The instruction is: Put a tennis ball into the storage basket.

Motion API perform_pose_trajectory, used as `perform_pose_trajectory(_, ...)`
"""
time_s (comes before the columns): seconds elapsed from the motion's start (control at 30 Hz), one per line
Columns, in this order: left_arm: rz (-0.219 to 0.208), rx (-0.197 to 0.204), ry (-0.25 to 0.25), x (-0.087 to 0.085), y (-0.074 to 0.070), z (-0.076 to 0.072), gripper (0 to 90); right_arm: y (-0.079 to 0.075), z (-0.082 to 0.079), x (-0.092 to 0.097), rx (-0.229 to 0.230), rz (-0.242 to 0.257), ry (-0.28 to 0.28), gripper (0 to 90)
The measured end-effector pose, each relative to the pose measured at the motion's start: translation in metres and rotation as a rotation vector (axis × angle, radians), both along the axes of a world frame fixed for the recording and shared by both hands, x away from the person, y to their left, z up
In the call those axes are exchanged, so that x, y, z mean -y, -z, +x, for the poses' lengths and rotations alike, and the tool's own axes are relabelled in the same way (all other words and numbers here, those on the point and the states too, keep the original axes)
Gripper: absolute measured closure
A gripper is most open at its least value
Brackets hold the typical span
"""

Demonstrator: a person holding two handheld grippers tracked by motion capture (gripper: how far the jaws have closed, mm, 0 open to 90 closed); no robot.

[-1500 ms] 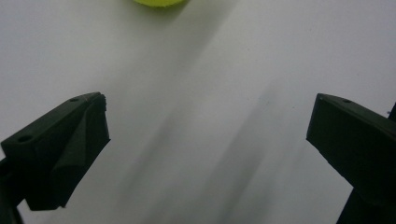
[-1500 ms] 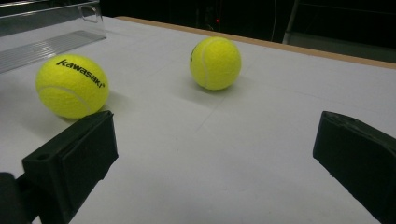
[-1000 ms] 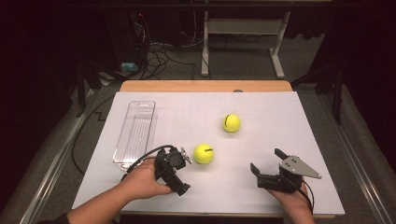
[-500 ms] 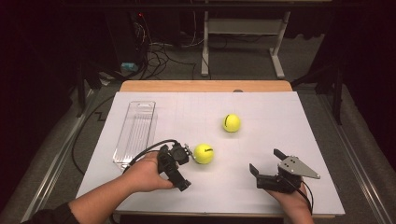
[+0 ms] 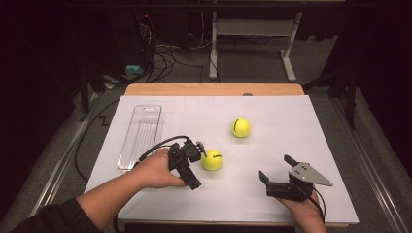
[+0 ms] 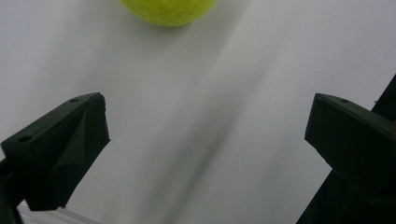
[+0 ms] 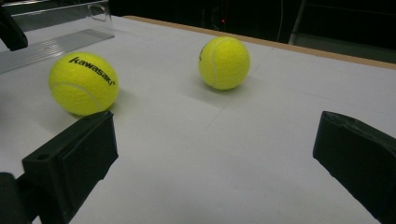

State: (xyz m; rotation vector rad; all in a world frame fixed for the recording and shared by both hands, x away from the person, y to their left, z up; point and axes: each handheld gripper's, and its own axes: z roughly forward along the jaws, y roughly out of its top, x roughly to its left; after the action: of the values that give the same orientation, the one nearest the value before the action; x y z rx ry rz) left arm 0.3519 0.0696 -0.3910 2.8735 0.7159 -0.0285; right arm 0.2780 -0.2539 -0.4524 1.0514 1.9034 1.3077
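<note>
Two yellow tennis balls lie on the white table top (image 5: 301,126). The nearer ball (image 5: 212,159) (image 7: 84,83) carries black lettering. The farther ball (image 5: 241,127) (image 7: 224,63) rests behind it to the right. My left gripper (image 5: 197,165) (image 6: 205,135) is open just left of the nearer ball, whose lower edge (image 6: 168,9) shows beyond the jaws, not between them. My right gripper (image 5: 275,167) (image 7: 215,154) stands open near the front right, facing both balls with nothing between its jaws.
A clear plastic tray (image 5: 141,136) (image 7: 51,42) lies lengthwise at the left of the table. A wooden strip (image 5: 214,90) borders the far edge. Cables and a table frame sit on the dark floor beyond.
My left gripper has moved forward and slightly right, closer to the nearer ball. The balls and the right gripper have stayed put.
</note>
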Motion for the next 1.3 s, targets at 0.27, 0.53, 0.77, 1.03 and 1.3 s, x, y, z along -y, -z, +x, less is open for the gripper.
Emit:
perform_pose_trajectory(0.27, 0.004, 0.001, 0.019, 0.007, -0.007, 0.010, 0.6, 0.000, 0.000, 0.000, 0.001, 0.001, -0.001, 0.0)
perform_pose_trajectory(0.53, 0.004, 0.003, 0.026, 0.015, -0.014, 0.018, 0.6, 0.000, 0.000, 0.000, 0.000, 0.000, 0.000, 0.0)
perform_pose_trajectory(0.77, 0.013, -0.007, 0.043, 0.025, -0.021, 0.025, 0.6, 0.000, 0.000, 0.000, 0.000, 0.003, -0.003, 0.0)
perform_pose_trajectory(1.03, 0.015, -0.014, 0.043, 0.036, -0.023, 0.035, 0.6, 0.000, 0.000, 0.000, 0.000, 0.004, -0.005, 0.0)
perform_pose_trajectory(1.3, 0.030, -0.002, 0.047, 0.045, -0.015, 0.044, 0.6, 0.000, 0.000, 0.000, 0.000, 0.005, -0.004, 0.0)
